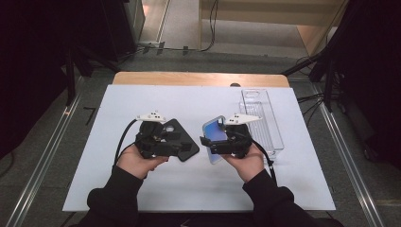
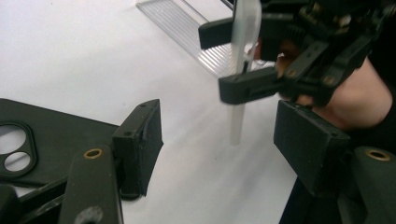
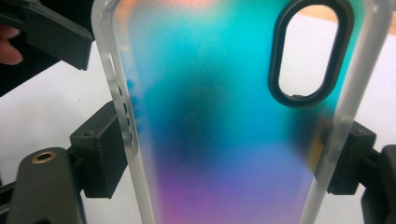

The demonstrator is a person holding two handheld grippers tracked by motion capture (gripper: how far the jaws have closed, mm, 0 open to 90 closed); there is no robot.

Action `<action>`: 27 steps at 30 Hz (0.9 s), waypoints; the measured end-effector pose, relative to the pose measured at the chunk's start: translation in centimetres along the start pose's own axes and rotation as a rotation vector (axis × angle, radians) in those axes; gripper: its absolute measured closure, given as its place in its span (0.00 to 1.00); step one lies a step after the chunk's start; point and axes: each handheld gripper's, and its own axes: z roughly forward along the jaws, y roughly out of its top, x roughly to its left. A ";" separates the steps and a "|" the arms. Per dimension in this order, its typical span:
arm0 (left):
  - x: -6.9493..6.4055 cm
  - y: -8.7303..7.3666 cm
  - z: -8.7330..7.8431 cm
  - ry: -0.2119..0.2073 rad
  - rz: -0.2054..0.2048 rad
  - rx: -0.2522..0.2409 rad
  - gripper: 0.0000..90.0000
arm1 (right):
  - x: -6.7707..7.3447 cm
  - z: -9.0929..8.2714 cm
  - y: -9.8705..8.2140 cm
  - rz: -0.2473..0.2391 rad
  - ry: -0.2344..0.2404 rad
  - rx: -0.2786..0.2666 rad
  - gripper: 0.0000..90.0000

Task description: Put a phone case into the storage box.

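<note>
Iridescent phone case (image 3: 224,140) upright, long axis vertical

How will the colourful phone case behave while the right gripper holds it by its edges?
The phone case is thin with frosted rims, so it probably flexes under the right gripper. It looks light. Its smooth sides may slip.

We see the frosted, colour-shaded phone case (image 3: 224,140) cut off at top and bottom, the matte black phone case (image 2: 42,140) cropped left, perhaps partly hidden under our left gripper (image 1: 153,139).
</note>
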 end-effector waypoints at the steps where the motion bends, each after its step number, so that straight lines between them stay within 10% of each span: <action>1: 0.1 -0.2 0.1 -0.007 0.004 0.003 0.36 | -0.2 -0.1 0.0 -0.003 0.014 0.005 0.18; 12: 1.6 -2.9 0.9 0.001 0.123 0.059 0.30 | -0.9 -0.9 0.6 -0.049 0.101 0.031 0.18; 27: 3.1 -6.6 1.1 0.001 0.140 0.107 0.30 | -2.0 -2.4 1.2 -0.056 0.122 0.032 0.18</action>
